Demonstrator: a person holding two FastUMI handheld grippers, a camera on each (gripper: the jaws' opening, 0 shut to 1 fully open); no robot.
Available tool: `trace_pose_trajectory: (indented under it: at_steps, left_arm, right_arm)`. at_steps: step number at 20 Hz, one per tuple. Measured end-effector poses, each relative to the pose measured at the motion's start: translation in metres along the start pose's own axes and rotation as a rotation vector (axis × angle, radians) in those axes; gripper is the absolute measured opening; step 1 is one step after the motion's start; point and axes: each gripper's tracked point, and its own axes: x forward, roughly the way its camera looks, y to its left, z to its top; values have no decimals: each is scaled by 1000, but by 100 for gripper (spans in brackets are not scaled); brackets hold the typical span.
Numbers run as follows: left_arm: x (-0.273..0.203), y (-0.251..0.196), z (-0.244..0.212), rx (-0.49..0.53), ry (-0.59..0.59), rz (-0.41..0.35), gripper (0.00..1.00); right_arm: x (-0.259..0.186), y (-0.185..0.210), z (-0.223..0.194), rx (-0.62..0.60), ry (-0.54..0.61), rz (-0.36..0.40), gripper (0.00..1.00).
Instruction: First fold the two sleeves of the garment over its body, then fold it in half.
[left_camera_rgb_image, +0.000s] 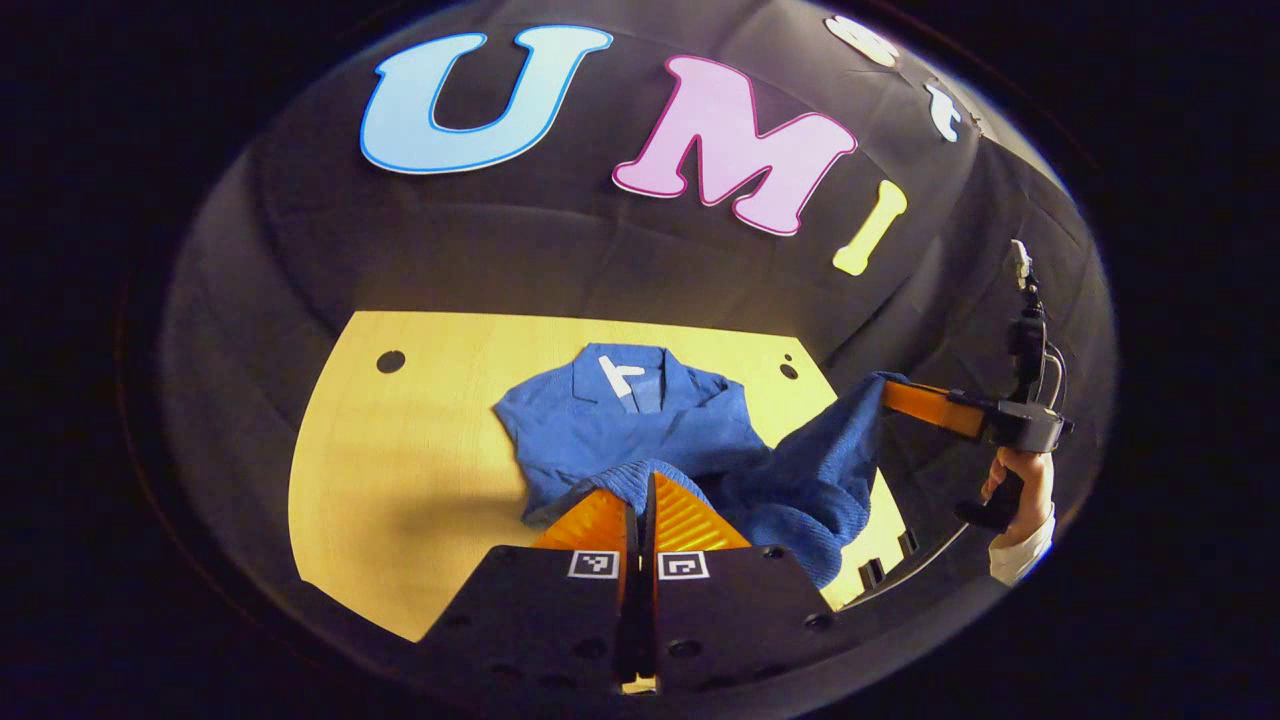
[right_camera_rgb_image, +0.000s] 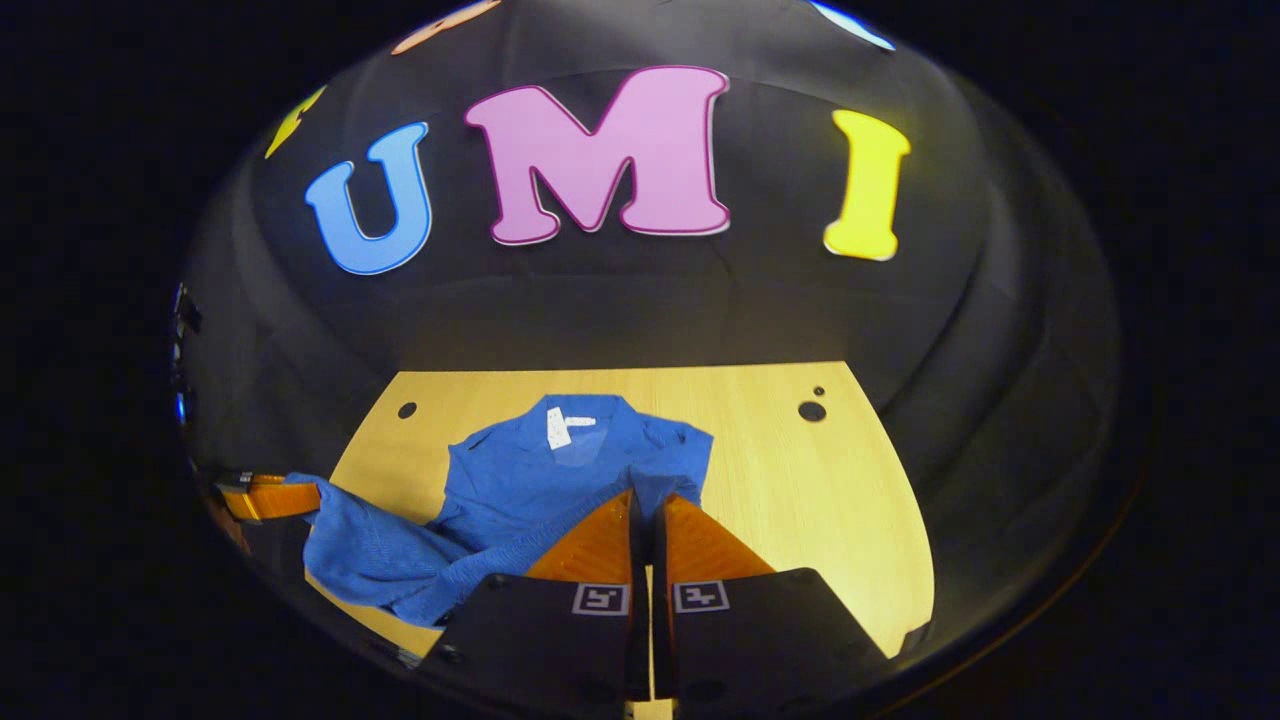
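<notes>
A blue knitted garment lies on the wooden table, its collar with a white label at the far end. The upper part rests flat, while the near hem is lifted off the table. In the left gripper view my left gripper is shut on the near hem. To the right, my right gripper pinches another corner, held by a hand. The right gripper view has my right gripper shut on blue cloth, and the left gripper holds the hem at the far left.
Small round holes mark the table's far corners. Bare wood lies to the garment's left in the left gripper view and to its right in the right gripper view. The black cloth wall stands close behind the table.
</notes>
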Motion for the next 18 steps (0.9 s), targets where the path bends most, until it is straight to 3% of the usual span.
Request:
trace_pose_trajectory:
  at_steps: [3, 6, 8, 12, 16, 17, 18]
  left_arm:
    - [47, 30, 38, 10, -28, 102, 0]
    - [105, 82, 48, -39, 33, 222, 0]
    - [148, 116, 32, -76, 117, 275, 0]
    - [204, 138, 15, -102, 228, 360, 0]
    - [245, 151, 41, -61, 186, 384, 0]
    - [253, 156, 39, -58, 203, 382, 0]
    - [259, 157, 32, -62, 234, 371, 6]
  right_arm:
    - [64, -18, 23, -17, -3, 1, 2]
    - [140, -58, 29, -13, 37, -42, 2]
    - [196, -77, 19, -6, 80, -46, 2]
    - [272, -80, -23, -21, 202, -32, 2]
    - [311, -82, -27, -18, 213, -15, 2]
    - [317, -82, -30, -4, 226, -5, 6]
    - [324, -82, -37, 6, 248, 5, 11]
